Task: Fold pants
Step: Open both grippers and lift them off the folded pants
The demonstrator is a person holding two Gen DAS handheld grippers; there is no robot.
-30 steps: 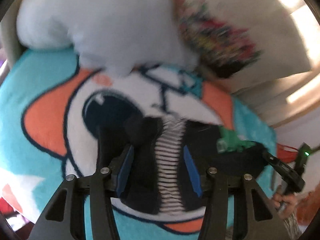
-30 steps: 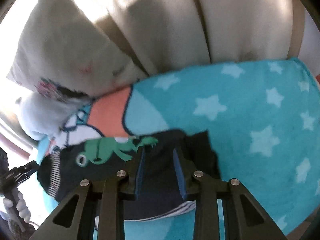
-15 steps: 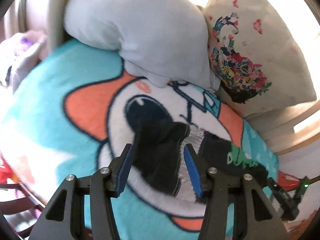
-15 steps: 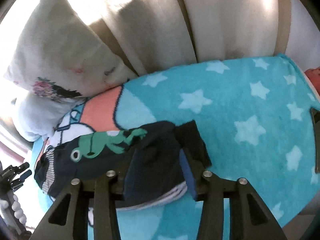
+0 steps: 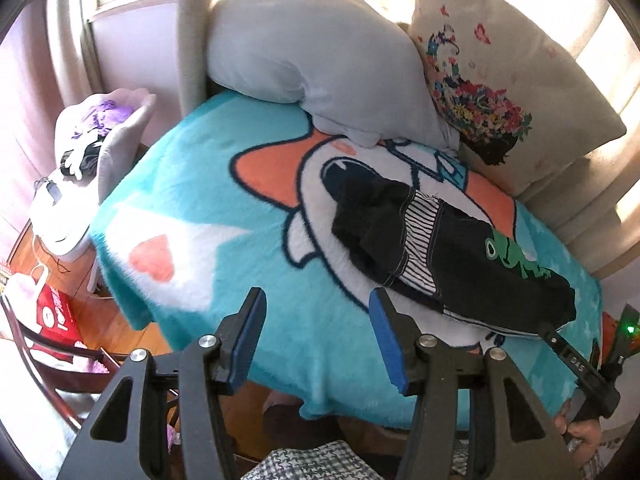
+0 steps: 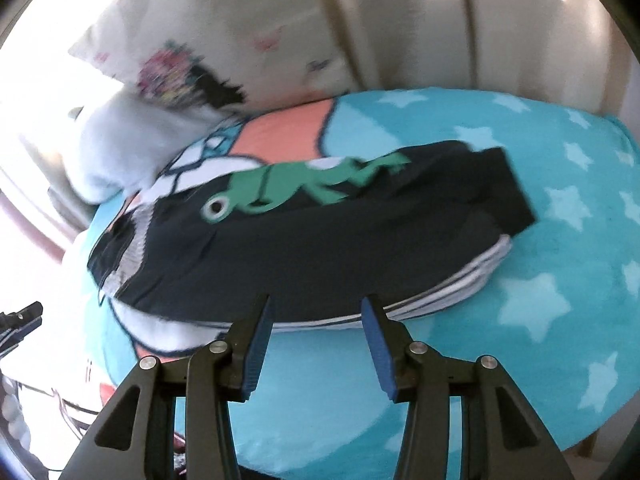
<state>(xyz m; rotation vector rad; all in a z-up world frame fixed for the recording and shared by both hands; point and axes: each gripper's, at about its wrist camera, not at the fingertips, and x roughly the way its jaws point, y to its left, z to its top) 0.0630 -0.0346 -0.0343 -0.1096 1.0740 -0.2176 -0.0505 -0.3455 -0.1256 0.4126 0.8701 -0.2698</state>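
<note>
The pants [image 5: 460, 256] lie folded on the bed, a dark navy, nearly black bundle stretched lengthwise over the white cartoon face printed on the blanket [image 5: 208, 216]. A green frog print [image 6: 296, 190] runs along the upper side, a band of fine black-and-white stripes [image 5: 418, 240] shows where the cloth is turned back near one end, and thin white layered edges peek out along the near side of the stack in the right wrist view. The fabric looks soft and knit, with rumpled folds at the end toward the grey plush pillow [image 5: 320, 64]. The blanket is a fleecy turquoise with pale stars, orange patches and a pink heart, and it drapes over the rounded bed edge close to the camera. A cream cushion with a floral print [image 5: 496, 64] leans against the padded beige headboard behind. The left tool [image 5: 316, 336] hangs off the near bed edge with its blue-padded fingers spread apart and nothing between them, clear of the pants. The right tool [image 6: 316, 336] is likewise spread, its tips just short of the pants' near edge, holding nothing. Bare blanket lies open on both sides of the bundle, wider on the starred side.
</note>
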